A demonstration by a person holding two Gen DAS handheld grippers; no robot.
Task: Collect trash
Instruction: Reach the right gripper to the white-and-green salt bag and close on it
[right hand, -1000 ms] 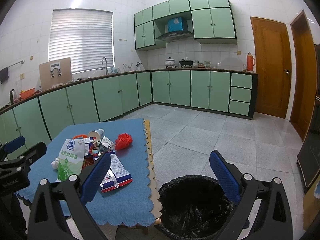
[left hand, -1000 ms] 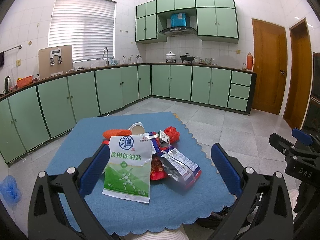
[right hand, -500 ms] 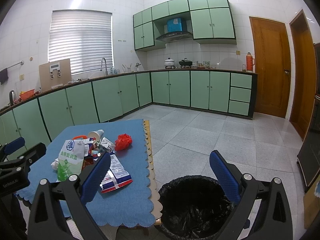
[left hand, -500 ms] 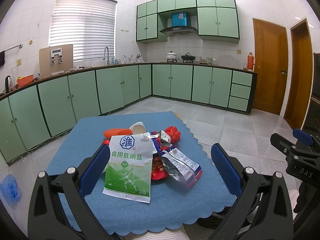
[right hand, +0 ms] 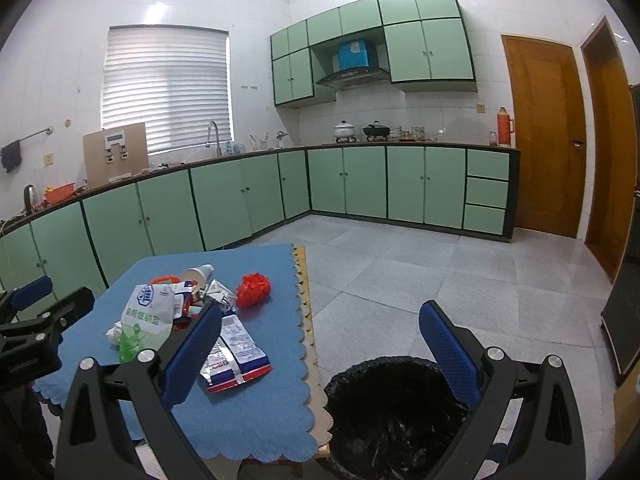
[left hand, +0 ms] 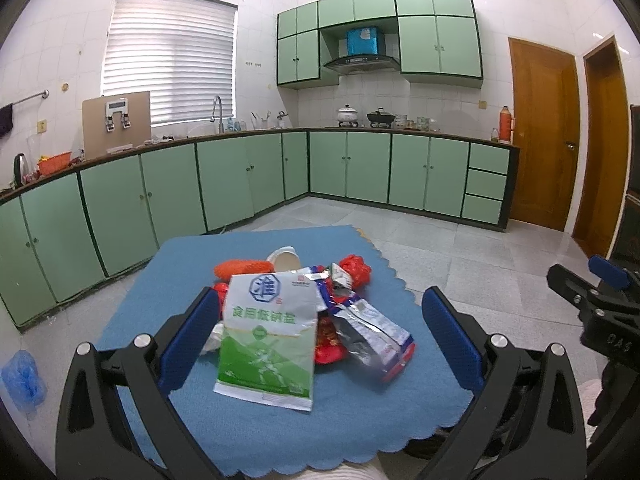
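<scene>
In the left wrist view, the left claw (left hand: pixel 320 336) fills the bottom of the frame with its blue pads spread wide and nothing between them. Just beyond it, at lower centre, a low surface (left hand: pixel 360 412) wears a blue cloth with a scalloped edge. The trash sits heaped in the middle of that cloth: a white and green salt bag (left hand: pixel 269 336) lies on top at the front, a silver and blue wrapper (left hand: pixel 374 340) to its right, a crumpled red bag (left hand: pixel 354 270) and a tipped paper cup (left hand: pixel 285 258) behind.

In the right wrist view, the right claw (right hand: pixel 320 346) is likewise wide open and empty. A black-lined bin (right hand: pixel 394 416) stands at lower centre, just right of the surface. Farther off, grey floor tiles (right hand: pixel 440 276) run to green cabinets (right hand: pixel 360 182) along the wall, with a window blind (right hand: pixel 166 88) at upper left and brown doors (right hand: pixel 544 136) at right.
</scene>
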